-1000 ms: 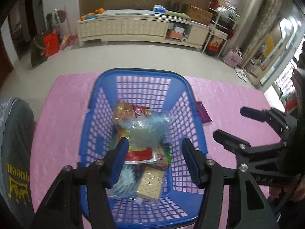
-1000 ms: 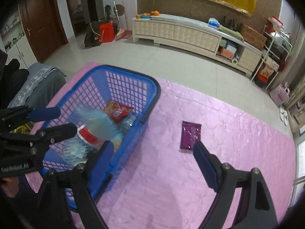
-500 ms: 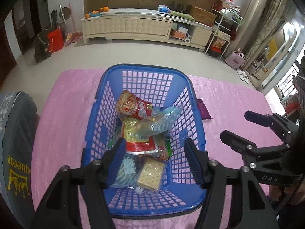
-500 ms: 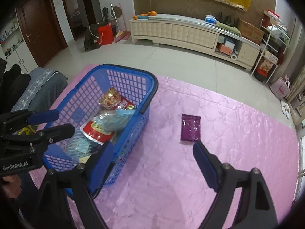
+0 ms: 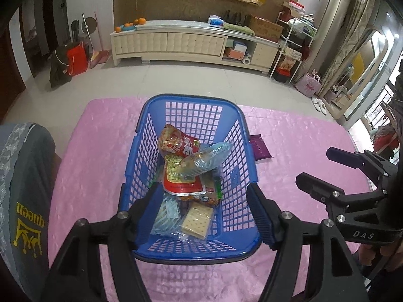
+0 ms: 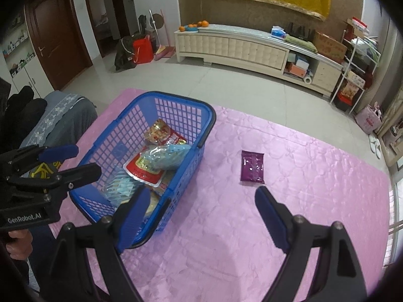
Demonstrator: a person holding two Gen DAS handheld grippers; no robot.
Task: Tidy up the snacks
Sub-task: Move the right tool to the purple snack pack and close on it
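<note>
Left gripper [image 5: 205,211] hangs over the near end of the basket [image 5: 194,256], pointing down into it. Its jaws have just been opening and nothing sits between the pads; snacks show through the gap, lying below on the basket floor. Released.

Right gripper [image 6: 199,216] is spread wide over the pink cloth [image 6: 226,239], nothing in it. Its left finger [image 6: 132,216] overlaps the basket's near corner in view; contact can't be judged from this angle.

Snacks in the basket, piled:
- red bag [image 5: 180,142] at the far end, tilted
- blue clear bag [image 5: 206,157] lying across the top
- red-and-gold pack [image 5: 181,181] under it, mostly covered
- cracker pack [image 5: 196,220] near the front
- pale blue bag [image 5: 165,214] beside the crackers, partly behind the left finger
- more packs underneath, too buried to make out

One purple packet [image 6: 252,167] is outside, flat on the cloth well to the right of the basket. In the left view the basket wall cuts off most of it [image 5: 259,147].

Print on the wrappers is unreadable. A grey cushion [image 5: 22,188] at the left edge is cut by the frame. In each view the other gripper shows only from the side. A hand grips the left tool's handle at the frame edge, mostly cropped.
</note>
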